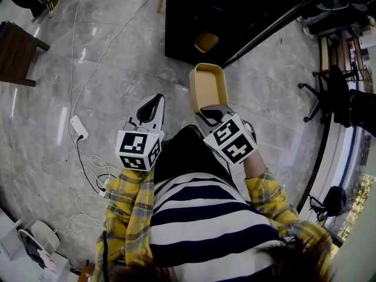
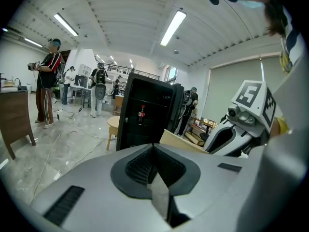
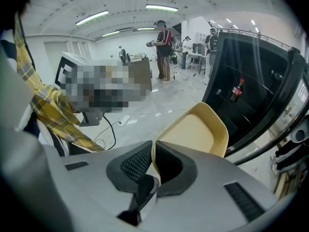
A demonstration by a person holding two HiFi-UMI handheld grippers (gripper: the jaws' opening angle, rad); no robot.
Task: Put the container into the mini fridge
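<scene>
A pale yellow open container (image 1: 209, 86) hangs in front of me, held out over the grey floor. My right gripper (image 1: 207, 111) is shut on its near rim; in the right gripper view the container (image 3: 195, 129) stands between the two pads, one pad inside the wall and one outside. The black mini fridge (image 1: 229, 17) stands just beyond it with its door (image 1: 271, 29) swung open to the right. A red bottle (image 3: 236, 91) sits on a fridge shelf. My left gripper (image 1: 154, 103) is shut and holds nothing, to the left of the container.
A small wooden stool (image 1: 207, 41) stands by the fridge front. White cables and a power strip (image 1: 79, 126) lie on the floor to the left. A dark wooden desk (image 1: 17, 53) is at far left. Office chairs (image 1: 329, 93) stand at right. People stand in the background (image 2: 48, 83).
</scene>
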